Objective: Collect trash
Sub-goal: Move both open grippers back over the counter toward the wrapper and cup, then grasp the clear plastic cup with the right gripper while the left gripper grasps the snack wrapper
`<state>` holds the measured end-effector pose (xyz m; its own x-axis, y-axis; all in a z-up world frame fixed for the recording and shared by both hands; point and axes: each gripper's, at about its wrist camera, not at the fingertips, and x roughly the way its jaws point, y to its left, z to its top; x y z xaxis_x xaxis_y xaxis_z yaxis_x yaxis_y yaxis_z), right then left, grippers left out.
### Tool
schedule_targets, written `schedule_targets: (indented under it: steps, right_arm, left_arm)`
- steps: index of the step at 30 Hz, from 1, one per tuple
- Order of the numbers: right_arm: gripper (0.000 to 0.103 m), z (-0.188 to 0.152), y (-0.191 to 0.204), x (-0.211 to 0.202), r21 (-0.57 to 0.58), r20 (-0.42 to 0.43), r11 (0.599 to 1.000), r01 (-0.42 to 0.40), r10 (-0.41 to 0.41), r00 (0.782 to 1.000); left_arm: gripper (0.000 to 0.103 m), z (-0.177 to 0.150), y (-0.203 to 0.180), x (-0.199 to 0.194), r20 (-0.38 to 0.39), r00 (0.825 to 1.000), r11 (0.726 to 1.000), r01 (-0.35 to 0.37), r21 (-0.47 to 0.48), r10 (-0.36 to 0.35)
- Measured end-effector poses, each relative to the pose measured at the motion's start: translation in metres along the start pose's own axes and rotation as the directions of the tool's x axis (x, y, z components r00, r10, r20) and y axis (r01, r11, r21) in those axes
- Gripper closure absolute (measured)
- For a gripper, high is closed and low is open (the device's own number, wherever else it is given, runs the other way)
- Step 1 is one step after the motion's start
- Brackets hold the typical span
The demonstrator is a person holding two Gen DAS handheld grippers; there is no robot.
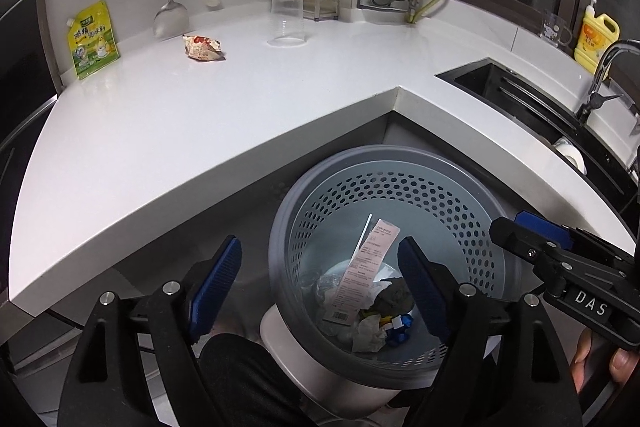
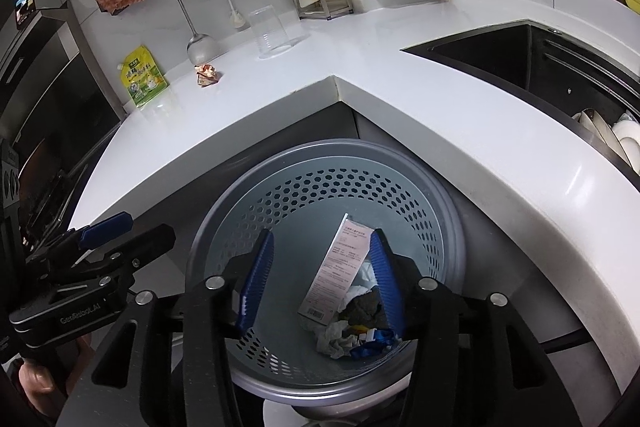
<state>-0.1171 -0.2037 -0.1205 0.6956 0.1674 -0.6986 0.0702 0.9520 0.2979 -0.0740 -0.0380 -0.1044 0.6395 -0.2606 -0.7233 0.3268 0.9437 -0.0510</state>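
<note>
We hold both grippers over the grey perforated bin point(image 1: 384, 187), which stands on the floor in the inner corner of the white L-shaped counter point(image 1: 240, 99). The left gripper point(image 1: 324, 291) has its blue pads spread wide with nothing between them; through the gap we look down into the bin. The right gripper point(image 2: 324, 287) is also parted, less widely, and pinches nothing — the trash seen between its pads lies at the bottom of the bin.

In the bin a pink printed slip point(image 2: 340, 267) is the longest piece. Its long axis leans against the inner wall, the upper end pointing up toward the counter's corner and the barcoded lower end resting among crumpled white paper point(image 2: 336, 339), a dark wad point(image 2: 364, 307) and blue scraps point(image 2: 372, 341). In the left view a thin white strip point(image 1: 362, 237) lies alongside the slip, running the same way.

One piece is on the counter: a crumpled red-and-tan wrapper point(image 1: 202, 47) well apart from the bin, near the back wall, between the yellow-green pouch point(image 1: 93, 39) and the clear upturned cup point(image 1: 287, 21). Its longer side runs roughly along the wall.
</note>
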Motion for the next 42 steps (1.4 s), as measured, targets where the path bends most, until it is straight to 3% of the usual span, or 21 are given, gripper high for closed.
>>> schedule_targets:
  steps: [9,14,20,22,28,33,38,42]
  right_arm:
    - [0.044,0.019,0.008,0.005,-0.029,0.026,1.0,0.008,-0.007,1.0]
    - [0.036,0.057,0.017,0.01,-0.072,0.077,0.997,0.016,-0.01,0.997]
    - [0.028,0.117,0.037,0.034,-0.129,0.121,0.992,0.004,0.011,0.993]
    - [0.022,0.143,0.046,0.047,-0.141,0.138,0.99,0.004,0.016,0.99]
    - [0.022,0.209,0.068,0.098,-0.181,0.108,0.983,-0.034,0.054,0.993]
    - [0.022,0.254,0.086,0.151,-0.209,0.083,0.978,-0.024,0.042,0.996]
    - [0.022,0.282,0.095,0.211,-0.188,-0.012,0.981,-0.041,0.039,0.999]
    - [0.022,0.291,0.097,0.242,-0.171,-0.041,0.985,-0.033,0.027,0.999]
  left_arm:
    - [0.018,0.016,0.017,-0.004,0.034,0.999,1.0,-0.017,-0.015,0.018]
    - [0.009,0.05,0.04,-0.01,0.117,0.992,0.997,-0.05,-0.052,0.056]
    - [0.006,0.101,0.08,0.002,0.16,0.978,0.986,-0.12,-0.117,0.138]
    - [0.006,0.119,0.096,0.009,0.166,0.973,0.978,-0.138,-0.154,0.163]
    - [0.006,0.171,0.139,0.043,0.14,0.966,0.958,-0.185,-0.221,0.218]
    - [0.006,0.2,0.161,0.071,0.134,0.943,0.934,-0.268,-0.235,0.304]
    - [0.006,0.215,0.181,0.101,0.079,0.951,0.925,-0.269,-0.269,0.3]
    - [0.006,0.217,0.19,0.119,0.044,0.957,0.923,-0.263,-0.281,0.286]
